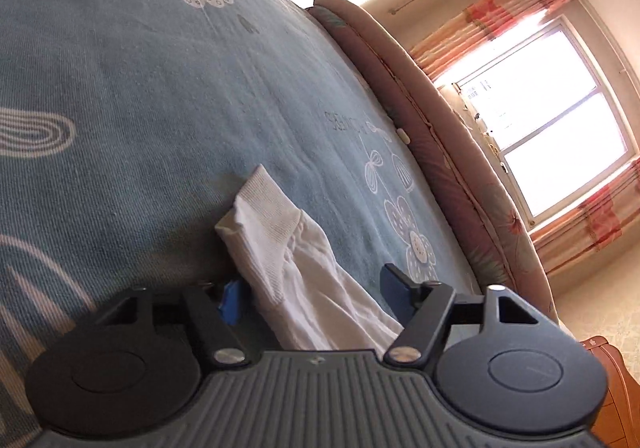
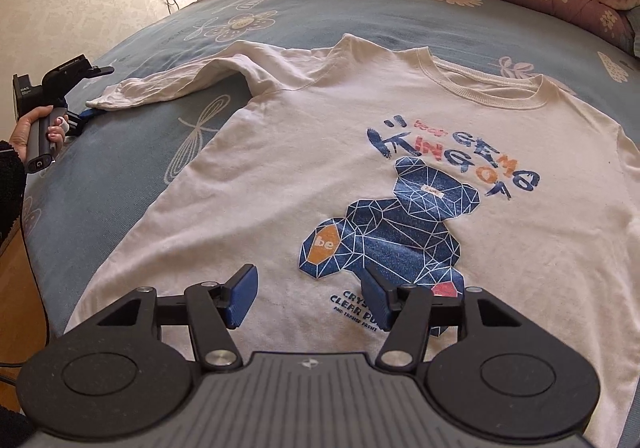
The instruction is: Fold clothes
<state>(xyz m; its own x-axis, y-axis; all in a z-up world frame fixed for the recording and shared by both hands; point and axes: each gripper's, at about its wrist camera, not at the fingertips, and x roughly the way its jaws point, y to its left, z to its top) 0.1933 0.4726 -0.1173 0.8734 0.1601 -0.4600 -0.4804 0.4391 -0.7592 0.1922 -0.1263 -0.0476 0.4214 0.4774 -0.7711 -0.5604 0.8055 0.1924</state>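
Your left gripper (image 1: 316, 296) sits low over the blue bedspread (image 1: 140, 96), its blue-padded fingers (image 1: 394, 286) spread wide apart. Between them lies the white sleeve (image 1: 296, 256), its ribbed cuff (image 1: 266, 204) pointing away from you along the bed. The cloth lies just beside the left pad, with a clear gap to the right one. White butterfly and flower prints dot the bedspread. Beyond its far edge runs a rolled pinkish quilt (image 1: 436, 152), then a bright window (image 1: 556, 108) flanked by orange-patterned curtains (image 1: 504, 16).
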